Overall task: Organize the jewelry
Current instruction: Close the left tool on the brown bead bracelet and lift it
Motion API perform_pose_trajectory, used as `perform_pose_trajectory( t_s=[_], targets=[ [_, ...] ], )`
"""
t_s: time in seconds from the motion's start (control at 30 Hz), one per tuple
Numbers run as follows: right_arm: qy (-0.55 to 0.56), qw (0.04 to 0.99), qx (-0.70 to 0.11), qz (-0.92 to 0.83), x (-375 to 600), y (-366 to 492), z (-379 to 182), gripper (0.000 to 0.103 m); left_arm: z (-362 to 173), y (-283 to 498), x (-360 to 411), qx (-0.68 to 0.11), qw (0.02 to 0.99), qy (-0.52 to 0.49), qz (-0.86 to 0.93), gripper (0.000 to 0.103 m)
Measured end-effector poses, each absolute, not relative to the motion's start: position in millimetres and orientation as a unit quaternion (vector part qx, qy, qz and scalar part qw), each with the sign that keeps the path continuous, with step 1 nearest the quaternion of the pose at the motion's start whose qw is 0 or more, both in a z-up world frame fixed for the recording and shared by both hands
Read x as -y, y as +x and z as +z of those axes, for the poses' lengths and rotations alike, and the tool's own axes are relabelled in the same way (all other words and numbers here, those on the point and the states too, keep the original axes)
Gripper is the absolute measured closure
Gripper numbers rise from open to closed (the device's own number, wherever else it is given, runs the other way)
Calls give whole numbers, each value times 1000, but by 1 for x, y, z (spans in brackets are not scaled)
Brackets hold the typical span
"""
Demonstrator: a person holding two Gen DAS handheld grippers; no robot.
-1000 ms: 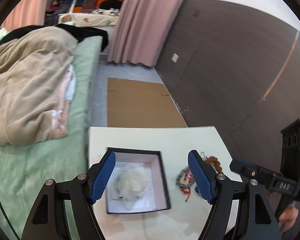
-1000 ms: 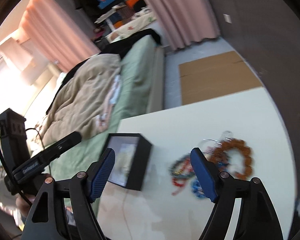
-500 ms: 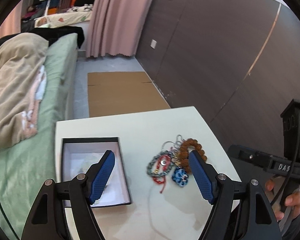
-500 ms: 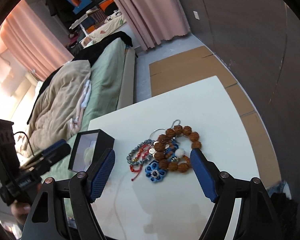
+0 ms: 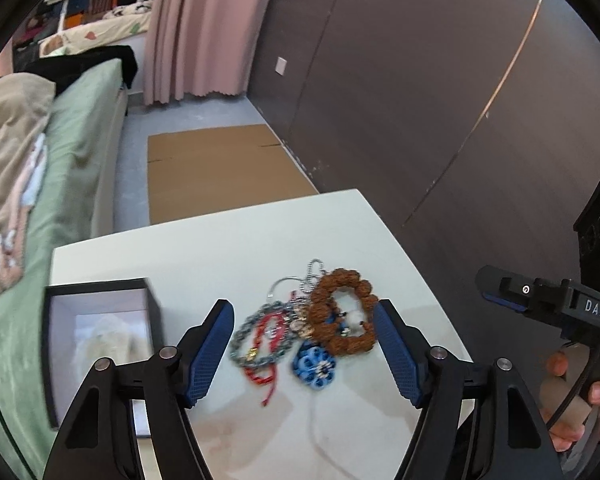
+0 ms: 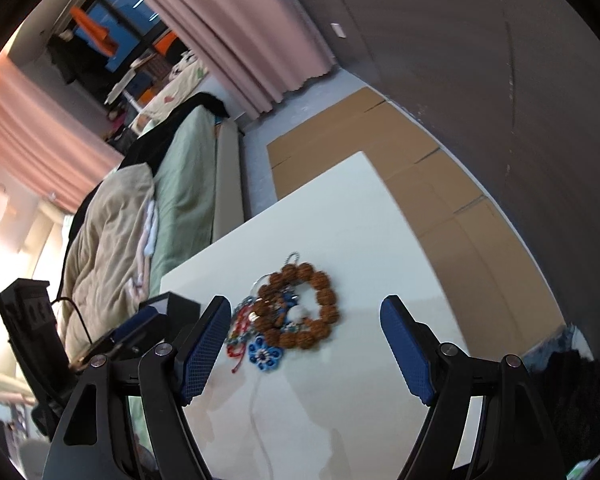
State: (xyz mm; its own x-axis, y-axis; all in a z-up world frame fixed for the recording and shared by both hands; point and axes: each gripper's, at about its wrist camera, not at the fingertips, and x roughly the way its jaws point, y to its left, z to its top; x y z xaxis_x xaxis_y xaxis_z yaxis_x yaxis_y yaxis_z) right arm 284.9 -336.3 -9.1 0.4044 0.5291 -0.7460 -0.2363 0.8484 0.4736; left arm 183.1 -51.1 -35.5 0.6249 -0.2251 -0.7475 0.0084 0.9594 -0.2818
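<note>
Left wrist view: the left gripper (image 5: pixel 303 350) is spread wide and empty above the white table (image 5: pixel 228 240). The tangled heap of jewelry (image 5: pixel 304 332), brown wooden bead bracelet (image 5: pixel 346 314) on its right, lies directly between the blue pads; the open black box (image 5: pixel 100 340) sits left.

Right wrist view: the right gripper (image 6: pixel 305 350), equally agape and empty, has the heap (image 6: pixel 288 320) left of centre, toward its left pad. The left gripper looks better aligned.
</note>
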Motion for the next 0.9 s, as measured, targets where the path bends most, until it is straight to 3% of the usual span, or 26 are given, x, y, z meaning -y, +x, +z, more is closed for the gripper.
perform_pose_trajectory(
  t_s=[0.53, 0.63, 0.73, 0.9],
  targets=[
    [159, 821, -510, 203, 364, 308, -25, 25, -94, 229, 89, -499, 859, -100, -56, 49],
    [156, 818, -513, 205, 360, 309, -28, 25, -100, 233, 91, -510, 852, -99, -60, 59],
    [157, 815, -518, 209, 356, 311, -30, 25, -108, 235, 93, -523, 846, -90, -57, 80],
    [150, 811, -523, 216, 344, 312, -35, 25, -98, 227, 86, -513, 849, -106, -67, 83]
  ],
)
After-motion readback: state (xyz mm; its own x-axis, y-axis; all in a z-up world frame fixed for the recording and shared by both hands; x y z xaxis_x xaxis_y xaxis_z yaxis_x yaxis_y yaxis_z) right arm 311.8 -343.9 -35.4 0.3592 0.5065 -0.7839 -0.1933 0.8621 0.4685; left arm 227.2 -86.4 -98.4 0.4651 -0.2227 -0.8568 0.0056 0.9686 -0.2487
